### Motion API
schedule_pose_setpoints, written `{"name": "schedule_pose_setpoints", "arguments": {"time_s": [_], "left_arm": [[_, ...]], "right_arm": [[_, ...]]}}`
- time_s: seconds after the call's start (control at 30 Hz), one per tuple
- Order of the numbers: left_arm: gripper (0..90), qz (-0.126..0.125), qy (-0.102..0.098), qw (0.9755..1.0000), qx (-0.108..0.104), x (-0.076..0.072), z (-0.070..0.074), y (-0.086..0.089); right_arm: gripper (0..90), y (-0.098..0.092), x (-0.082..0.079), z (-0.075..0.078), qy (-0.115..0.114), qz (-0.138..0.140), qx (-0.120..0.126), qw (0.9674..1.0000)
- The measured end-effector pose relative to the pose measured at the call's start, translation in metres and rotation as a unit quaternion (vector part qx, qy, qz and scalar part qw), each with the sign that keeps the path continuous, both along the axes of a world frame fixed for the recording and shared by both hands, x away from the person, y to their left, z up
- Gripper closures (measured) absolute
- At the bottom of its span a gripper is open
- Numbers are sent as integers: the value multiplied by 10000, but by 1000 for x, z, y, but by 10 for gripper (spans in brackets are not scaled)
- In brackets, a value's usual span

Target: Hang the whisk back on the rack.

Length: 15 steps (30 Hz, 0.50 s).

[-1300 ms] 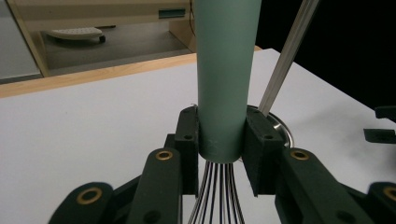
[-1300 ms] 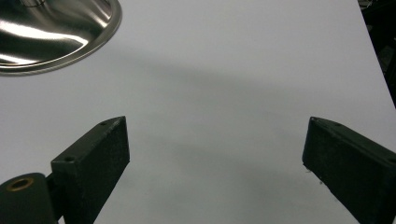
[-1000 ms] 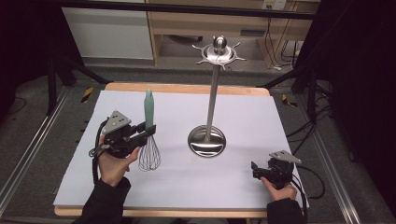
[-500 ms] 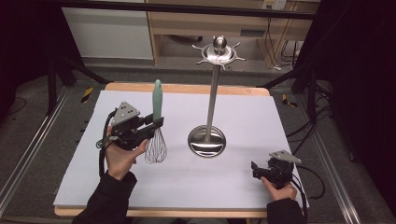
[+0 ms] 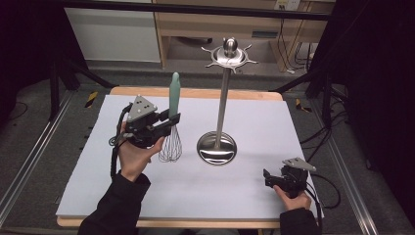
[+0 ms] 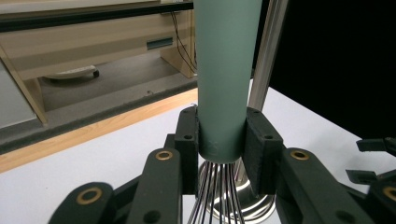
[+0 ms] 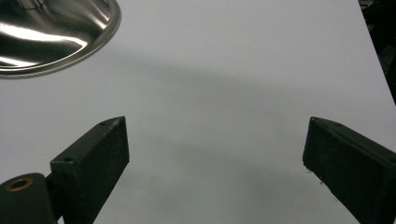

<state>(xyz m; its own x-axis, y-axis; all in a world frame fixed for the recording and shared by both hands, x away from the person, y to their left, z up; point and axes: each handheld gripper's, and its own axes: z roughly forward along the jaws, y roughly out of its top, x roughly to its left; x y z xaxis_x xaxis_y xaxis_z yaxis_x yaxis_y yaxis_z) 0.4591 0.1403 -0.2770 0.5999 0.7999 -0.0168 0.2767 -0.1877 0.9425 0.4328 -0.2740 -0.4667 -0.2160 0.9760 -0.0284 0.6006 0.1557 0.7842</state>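
Green-handled whisk (image 5: 172,125) upright, clamped in left tool (image 5: 169,121), forearm raised; right tool (image 5: 265,177) released, low nr table edge

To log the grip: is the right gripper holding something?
No, the right gripper has its jaws wide apart with nothing but bare white table between them.

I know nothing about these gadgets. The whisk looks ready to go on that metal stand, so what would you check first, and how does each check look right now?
1. Grip on the whisk: ok. The left gripper has both jaws pressed on the green handle just above the wires.
2. Whisk upright: ok, handle up, wires down.
3. Whisk off the table: cannot tell.
4. Utensil stand upright, its hooked crown bare: ok.
5. Hanging loop on the handle tip: cannot tell.
6. Right gripper out of the way: ok. It is open, low at the table's near right corner, apart from the stand's base.
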Motion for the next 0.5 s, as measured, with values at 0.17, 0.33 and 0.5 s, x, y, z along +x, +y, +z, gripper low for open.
{"name": "schedule_pose_setpoints", "arguments": {"time_s": [0.17, 0.33, 0.5], "left_arm": [[689, -17, -69, 10000, 25, 2, 6, -6], [689, -37, -110, 9999, 58, 4, 10, -14], [689, -36, -153, 9998, 75, 6, 13, -21]], "right_arm": [[76, 0, 0, 0, 4, -6, 13, 10000], [76, 0, 0, 0, 6, 2, 33, 10000], [76, 0, 0, 0, 5, 12, 40, 10000]]}}
